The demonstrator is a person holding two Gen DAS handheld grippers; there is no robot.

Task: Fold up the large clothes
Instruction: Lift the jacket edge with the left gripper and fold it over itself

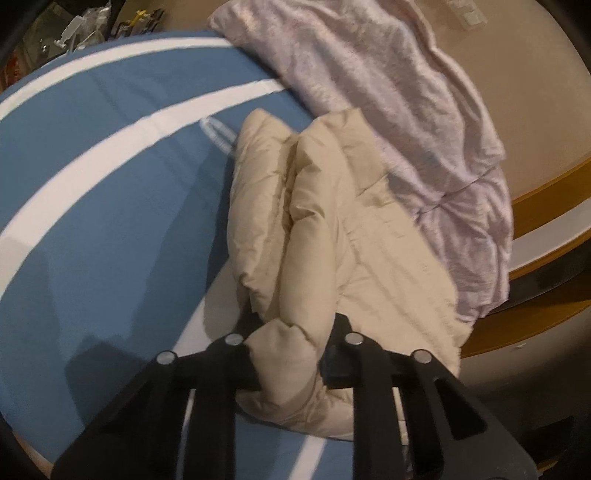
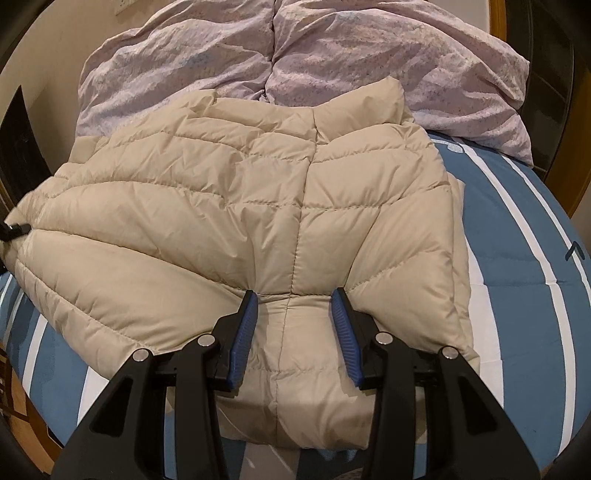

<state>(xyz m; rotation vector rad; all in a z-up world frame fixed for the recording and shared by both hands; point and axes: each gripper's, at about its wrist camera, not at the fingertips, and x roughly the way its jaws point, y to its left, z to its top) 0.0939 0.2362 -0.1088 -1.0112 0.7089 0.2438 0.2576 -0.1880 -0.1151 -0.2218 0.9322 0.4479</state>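
We cannot see the left gripper's [image 1: 291, 354] fingertips: a bunched fold of the jacket [image 1: 295, 229] swallows them. The whole left view is smeared by blur, so the jacket's quilting barely reads there. Clutter [image 1: 74, 26] at the top left corner is too small and dark to name. In the right view the jacket [image 2: 258, 206] covers the sheet [image 2: 517, 236] beneath, and a black clip-like thing [image 2: 14, 229], perhaps the other gripper, is cut by the left edge.

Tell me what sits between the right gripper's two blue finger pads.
In the right wrist view, a bunched fold of the beige puffer jacket fills the gap between the right gripper pads, its centre seam running through.
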